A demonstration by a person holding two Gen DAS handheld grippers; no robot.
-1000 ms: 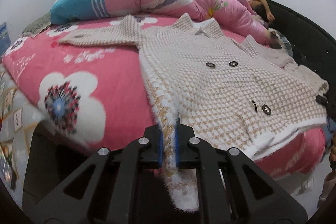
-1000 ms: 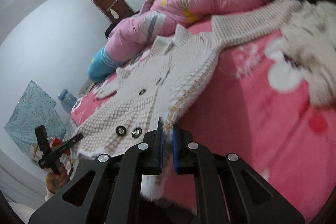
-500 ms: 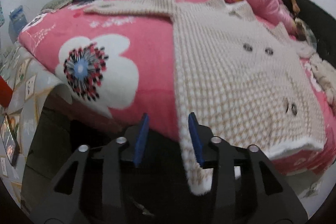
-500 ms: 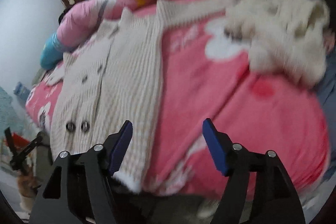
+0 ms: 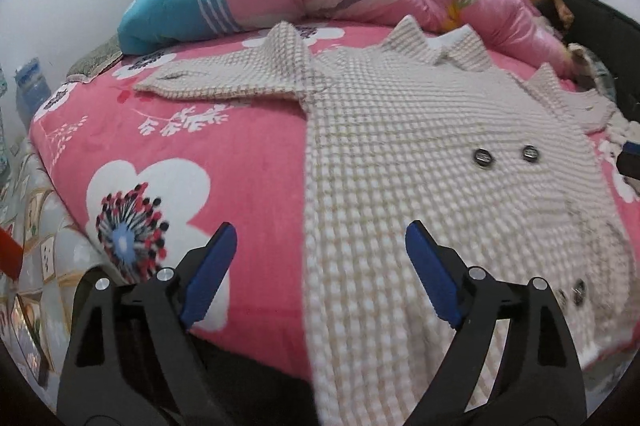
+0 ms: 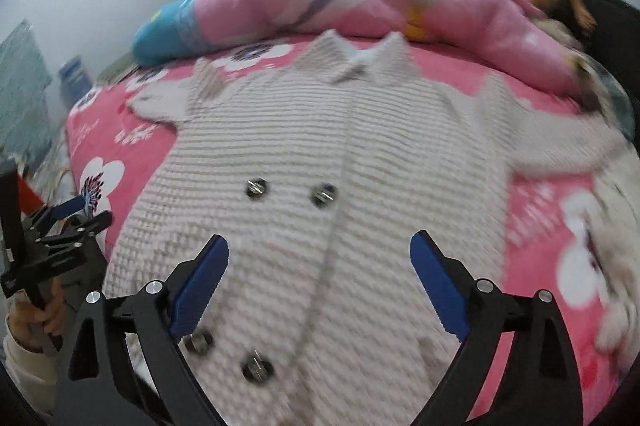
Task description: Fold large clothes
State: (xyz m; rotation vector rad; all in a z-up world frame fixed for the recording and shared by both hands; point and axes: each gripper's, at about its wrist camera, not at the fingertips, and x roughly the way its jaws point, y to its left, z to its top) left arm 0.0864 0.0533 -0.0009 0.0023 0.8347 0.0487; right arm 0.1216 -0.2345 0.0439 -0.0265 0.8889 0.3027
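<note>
Above the near hem, both the left tongs [image 5: 316, 254] and right tongs [image 6: 319, 272] have just been opening and stand wide, gripping nothing. Beneath them the coat [image 5: 420, 162] lies flat, buttons up, on the pink bed [image 5: 224, 154]. Grip each sleeve [image 5: 224, 82] near its cuff next, folding it squarely inward.

Beige-checked coat [image 5: 420, 146], pink floral bedspread [image 5: 224, 146]

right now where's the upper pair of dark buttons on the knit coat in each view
Left wrist view: the upper pair of buttons sits right of centre, above the right fingertip.
Right wrist view: the same pair sits near the middle, above the gap between the open fingers.
Shared landmark: the blue end of the pink quilt, upper left in both.
</note>
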